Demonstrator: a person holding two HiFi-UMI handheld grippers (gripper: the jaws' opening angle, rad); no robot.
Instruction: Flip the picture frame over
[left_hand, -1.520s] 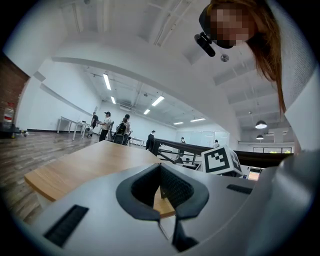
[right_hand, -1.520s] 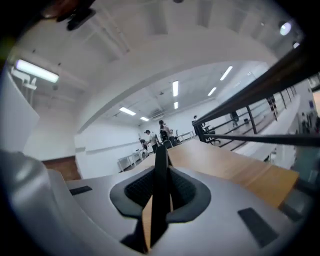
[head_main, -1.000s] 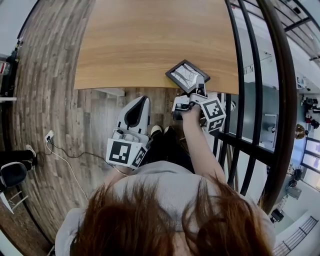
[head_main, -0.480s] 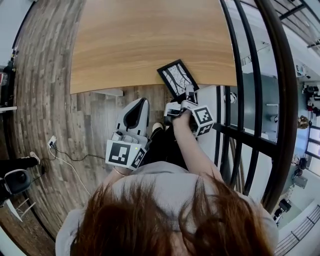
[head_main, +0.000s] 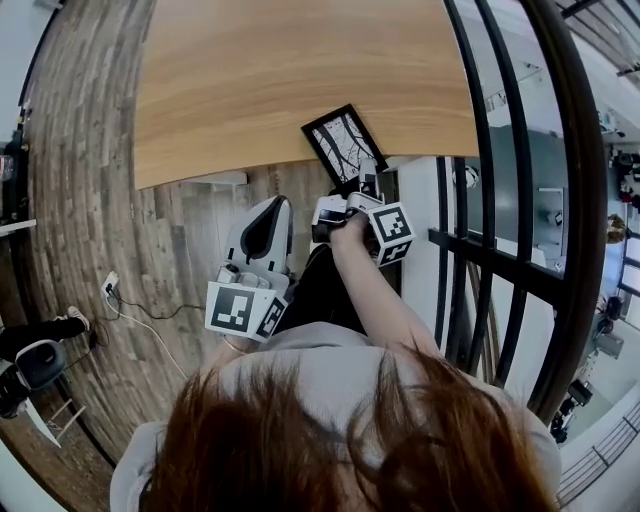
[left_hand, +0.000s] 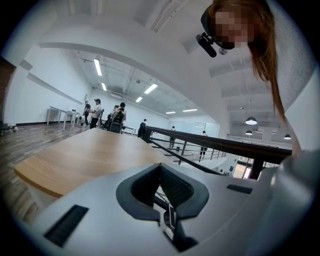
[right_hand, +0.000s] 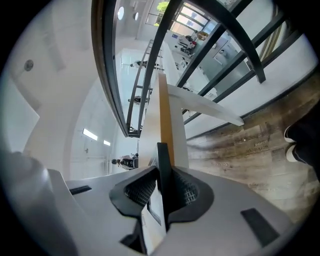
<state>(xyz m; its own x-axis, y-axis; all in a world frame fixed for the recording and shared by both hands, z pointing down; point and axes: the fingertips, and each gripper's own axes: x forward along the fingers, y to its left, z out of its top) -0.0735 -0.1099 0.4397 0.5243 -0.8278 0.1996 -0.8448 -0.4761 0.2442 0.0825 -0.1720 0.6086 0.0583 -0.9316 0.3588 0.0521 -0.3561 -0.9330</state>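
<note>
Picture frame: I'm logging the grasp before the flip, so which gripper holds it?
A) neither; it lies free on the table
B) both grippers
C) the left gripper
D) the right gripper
D: in the right gripper view the right gripper has its jaws clamped on the picture frame's dark edge, while the left gripper holds nothing.

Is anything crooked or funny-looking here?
Yes. The picture frame sits crooked at the near edge of the table, one corner poking past it instead of lying square on the wood. The right gripper is pinching that end of it. Nothing looks spilled or broken.
</note>
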